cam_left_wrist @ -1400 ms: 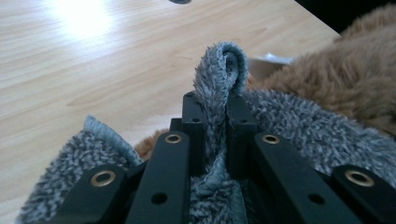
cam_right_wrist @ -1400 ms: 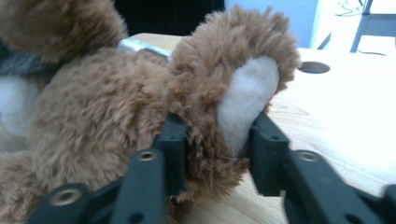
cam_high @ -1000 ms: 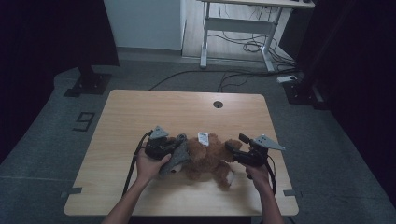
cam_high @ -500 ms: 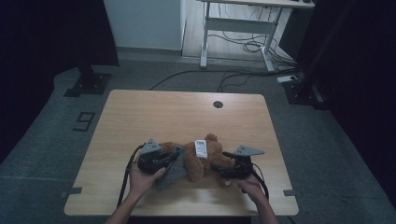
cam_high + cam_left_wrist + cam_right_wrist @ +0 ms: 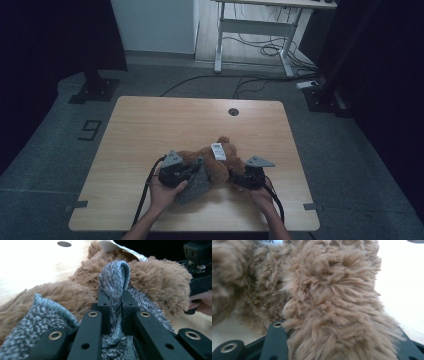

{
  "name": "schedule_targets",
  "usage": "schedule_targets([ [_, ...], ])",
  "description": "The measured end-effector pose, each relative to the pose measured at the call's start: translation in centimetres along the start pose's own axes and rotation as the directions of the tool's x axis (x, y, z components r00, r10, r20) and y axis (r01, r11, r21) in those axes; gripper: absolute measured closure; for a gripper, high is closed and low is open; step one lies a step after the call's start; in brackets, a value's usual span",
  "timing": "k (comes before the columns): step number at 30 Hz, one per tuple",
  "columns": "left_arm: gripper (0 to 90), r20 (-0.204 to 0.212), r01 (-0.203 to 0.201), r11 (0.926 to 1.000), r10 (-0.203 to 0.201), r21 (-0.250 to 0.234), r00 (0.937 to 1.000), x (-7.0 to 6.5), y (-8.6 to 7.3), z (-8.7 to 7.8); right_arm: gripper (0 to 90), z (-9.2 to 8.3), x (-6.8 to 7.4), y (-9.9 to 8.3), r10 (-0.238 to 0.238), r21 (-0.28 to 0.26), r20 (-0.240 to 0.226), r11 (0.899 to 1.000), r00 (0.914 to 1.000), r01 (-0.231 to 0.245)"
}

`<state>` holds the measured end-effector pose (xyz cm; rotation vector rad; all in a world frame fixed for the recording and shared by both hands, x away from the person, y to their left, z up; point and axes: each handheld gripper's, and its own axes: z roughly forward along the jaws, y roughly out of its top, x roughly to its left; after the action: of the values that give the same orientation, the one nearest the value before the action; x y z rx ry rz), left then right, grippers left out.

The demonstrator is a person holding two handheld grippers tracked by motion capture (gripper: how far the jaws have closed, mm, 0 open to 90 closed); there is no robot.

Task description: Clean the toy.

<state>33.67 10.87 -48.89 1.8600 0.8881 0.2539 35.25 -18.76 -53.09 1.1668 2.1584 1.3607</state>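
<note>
1. The left gripper was clamped on a fold of grey knitted cloth.
2. The right gripper had brown fur between its jaws, gripping the plush toy.
3. The toy lay between both grippers, on the wooden table, bearing a white tag.

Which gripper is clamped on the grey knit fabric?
The left gripper, jaws pinching a fold of grey knit fabric; the right gripper sits against the brown plush toy.
</note>
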Motion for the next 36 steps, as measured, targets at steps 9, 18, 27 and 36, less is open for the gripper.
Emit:
schedule_targets([
  [9,80.4,0.027,0.065,0.9977,-0.066,0.021,0.9975,1.8,2.2,1.7,50.4,0.3,-1.4,-0.1,0.055,-0.038,0.026,0.998,0.9982,-0.054],
  [18,79.7,0.030,0.008,1.0000,-0.008,0.002,0.9995,0.3,7.4,-0.2,50.5,0.2,-1.3,-0.1,0.035,-0.040,0.027,0.999,0.9990,-0.034],
  [27,79.7,0.114,-0.020,0.9994,0.023,-0.029,0.9932,-3.2,11.9,2.4,50.5,0.1,-1.1,-0.1,0.018,-0.040,0.032,0.999,0.9993,-0.017],
  [36,79.9,0.072,-0.057,0.9844,0.045,0.167,0.9964,-5.0,10.8,9.0,50.4,0.0,-1.0,-0.2,0.011,-0.041,0.032,0.999,0.9994,-0.010],
])
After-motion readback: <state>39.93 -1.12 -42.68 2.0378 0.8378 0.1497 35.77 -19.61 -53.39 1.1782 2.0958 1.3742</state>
